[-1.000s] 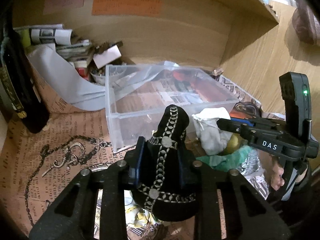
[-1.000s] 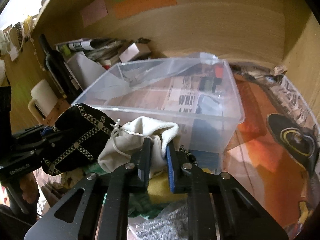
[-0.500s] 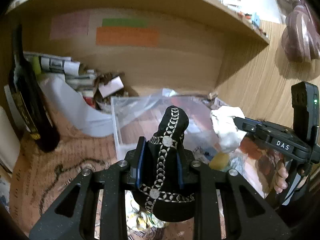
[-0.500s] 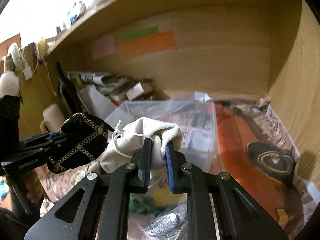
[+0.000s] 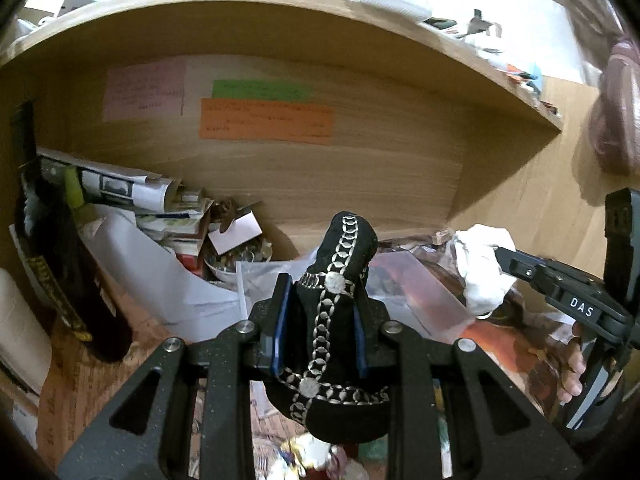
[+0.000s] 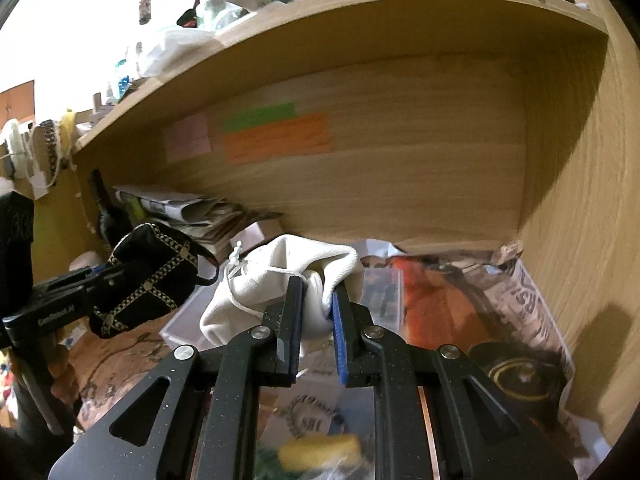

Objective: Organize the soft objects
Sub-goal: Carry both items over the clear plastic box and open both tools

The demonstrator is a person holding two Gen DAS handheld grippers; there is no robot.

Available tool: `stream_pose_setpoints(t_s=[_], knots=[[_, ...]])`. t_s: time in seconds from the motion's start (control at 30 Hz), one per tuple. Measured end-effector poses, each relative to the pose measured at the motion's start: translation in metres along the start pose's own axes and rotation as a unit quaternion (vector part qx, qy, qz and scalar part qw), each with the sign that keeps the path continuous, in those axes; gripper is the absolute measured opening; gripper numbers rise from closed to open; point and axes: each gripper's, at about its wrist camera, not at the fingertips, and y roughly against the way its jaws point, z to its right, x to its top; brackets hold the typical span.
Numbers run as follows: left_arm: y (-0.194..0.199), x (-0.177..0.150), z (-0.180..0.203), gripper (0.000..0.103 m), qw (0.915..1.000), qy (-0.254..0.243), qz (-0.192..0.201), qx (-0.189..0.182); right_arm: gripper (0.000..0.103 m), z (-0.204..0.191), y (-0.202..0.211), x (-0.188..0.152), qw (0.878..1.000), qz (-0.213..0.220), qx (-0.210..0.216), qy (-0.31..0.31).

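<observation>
My left gripper [image 5: 318, 312] is shut on a black pouch [image 5: 340, 292] with silver chain trim and holds it up in the air. It also shows at the left of the right wrist view [image 6: 148, 280]. My right gripper [image 6: 316, 300] is shut on a white drawstring bag [image 6: 276, 276], also lifted; the bag shows at the right of the left wrist view [image 5: 482, 272]. A clear plastic bin [image 5: 404, 292] lies below and behind both, mostly hidden by the pouch and bag.
A dark bottle [image 5: 60, 264] stands at the left. Rolled papers and clutter [image 5: 160, 208] fill the back left of the shelf. A wooden shelf board [image 5: 280, 12] hangs overhead. Newspaper [image 6: 520, 292] lines the floor. A yellow thing [image 6: 316, 446] lies below.
Both grippers have risen with their loads, the black pouch and the white bag. The bin has dropped low in both views and the shelf's upper board has come into sight.
</observation>
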Motion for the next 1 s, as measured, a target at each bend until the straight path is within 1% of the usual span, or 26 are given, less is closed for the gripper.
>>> stream_pose_setpoints(t_s=[0.17,0.43,0.73,0.83,1.0], knots=[[-0.028,0.01,-0.003,0.026,0.9998,-0.006,-0.014,0.015,0.013,0.005,-0.022,0.006,1.0,-0.017,-0.009,0.005],[-0.082,0.01,-0.005,0.026,0.9974,-0.016,-0.067,0.022,0.013,0.009,-0.067,0.006,0.997,-0.071,-0.018,0.014],[-0.137,0.002,-0.007,0.026,0.9889,-0.021,-0.146,0.018,0.013,0.009,-0.107,-0.004,0.989,-0.139,-0.023,0.039],[-0.149,-0.003,-0.007,0.026,0.9854,-0.02,-0.168,0.014,0.013,0.009,-0.118,-0.008,0.985,-0.162,-0.022,0.044],[-0.16,-0.009,-0.005,0.028,0.9819,-0.031,-0.186,0.022,0.014,0.008,-0.13,-0.015,0.98,-0.195,-0.015,0.046]])
